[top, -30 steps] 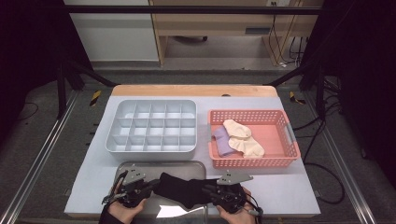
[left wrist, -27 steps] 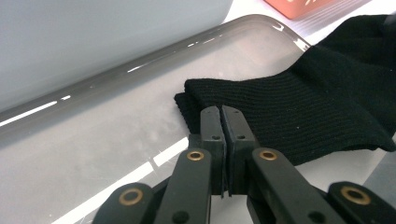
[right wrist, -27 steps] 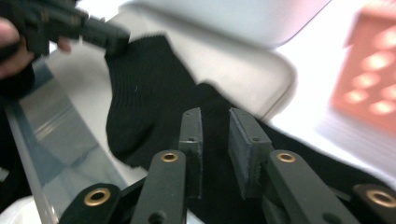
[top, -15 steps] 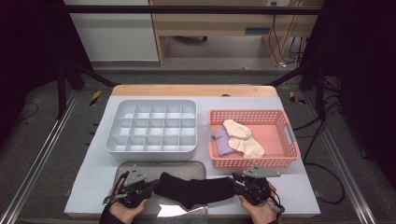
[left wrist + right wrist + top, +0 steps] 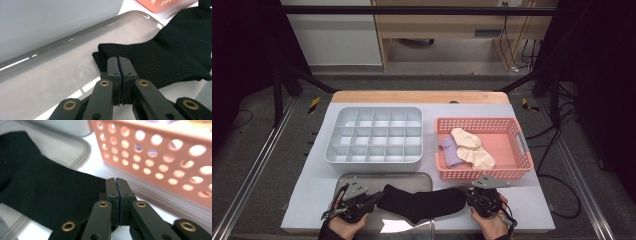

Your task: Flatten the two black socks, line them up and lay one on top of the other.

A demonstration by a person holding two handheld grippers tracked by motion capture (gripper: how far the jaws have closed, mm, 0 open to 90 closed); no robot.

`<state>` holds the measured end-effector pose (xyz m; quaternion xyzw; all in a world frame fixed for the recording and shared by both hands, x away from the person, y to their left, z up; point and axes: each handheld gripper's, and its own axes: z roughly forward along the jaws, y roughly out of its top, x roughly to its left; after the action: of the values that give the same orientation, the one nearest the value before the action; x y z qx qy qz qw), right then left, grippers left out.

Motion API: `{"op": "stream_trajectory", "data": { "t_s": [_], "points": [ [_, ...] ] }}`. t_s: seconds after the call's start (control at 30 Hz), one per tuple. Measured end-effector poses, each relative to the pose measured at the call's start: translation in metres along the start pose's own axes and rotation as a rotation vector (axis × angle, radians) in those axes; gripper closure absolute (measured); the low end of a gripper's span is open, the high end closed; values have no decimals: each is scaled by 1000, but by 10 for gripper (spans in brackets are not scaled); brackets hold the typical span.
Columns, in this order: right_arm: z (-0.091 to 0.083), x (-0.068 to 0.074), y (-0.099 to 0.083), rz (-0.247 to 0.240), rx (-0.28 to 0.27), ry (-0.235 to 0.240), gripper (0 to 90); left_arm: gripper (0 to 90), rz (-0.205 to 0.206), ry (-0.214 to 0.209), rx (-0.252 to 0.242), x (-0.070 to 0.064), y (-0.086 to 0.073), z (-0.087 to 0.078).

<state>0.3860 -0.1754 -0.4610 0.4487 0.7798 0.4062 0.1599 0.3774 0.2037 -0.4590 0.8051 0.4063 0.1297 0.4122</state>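
Jaws pinched tight on both my grippers, one black sock (image 5: 422,203) stretched between them.
I hold it with left gripper (image 5: 371,198) and right gripper (image 5: 468,195) over the one grey tray (image 5: 362,180) on the white worktop (image 5: 532,197); beyond sit one divided organizer (image 5: 377,136) and one pink basket (image 5: 512,150).

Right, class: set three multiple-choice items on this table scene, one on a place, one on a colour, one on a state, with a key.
1. Where does the pink basket stand?
A. right of the grey divided organiser
B. on the metal tray
C. on the floor

2. What colour is the sock held by both grippers?
A. cream
B. purple
C. black

3. How do the left gripper jaws stand?
A. wide apart
B. shut on the sock's edge
C. shut on nothing

Key: 1 A, high view shows them side by side. 2 C, black in every view. 3 B, jaws pinch the fabric, as the right gripper does.
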Motion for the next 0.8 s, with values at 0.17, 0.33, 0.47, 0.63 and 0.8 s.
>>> {"op": "stream_trajectory", "data": {
  "t_s": [0.17, 0.33, 0.47, 0.63, 0.8],
  "points": [
    [4, -3, -2, 7, 9, -19, 883, 874, 9, 7, 20, 0, -1, 3],
    [9, -4, -4, 2, 29, -28, 849, 870, 17, 13, 38, -1, -1, 5],
    [3, -5, -4, 11, -15, -33, 756, 798, 12, 29, 3, -1, -1, 2],
    [-12, -7, -7, 52, -47, 9, 712, 684, -9, 35, -27, 0, -3, -4],
    [-11, -5, -18, 56, 14, 26, 712, 688, -21, 33, 7, 1, -14, -4]
  ]
}}
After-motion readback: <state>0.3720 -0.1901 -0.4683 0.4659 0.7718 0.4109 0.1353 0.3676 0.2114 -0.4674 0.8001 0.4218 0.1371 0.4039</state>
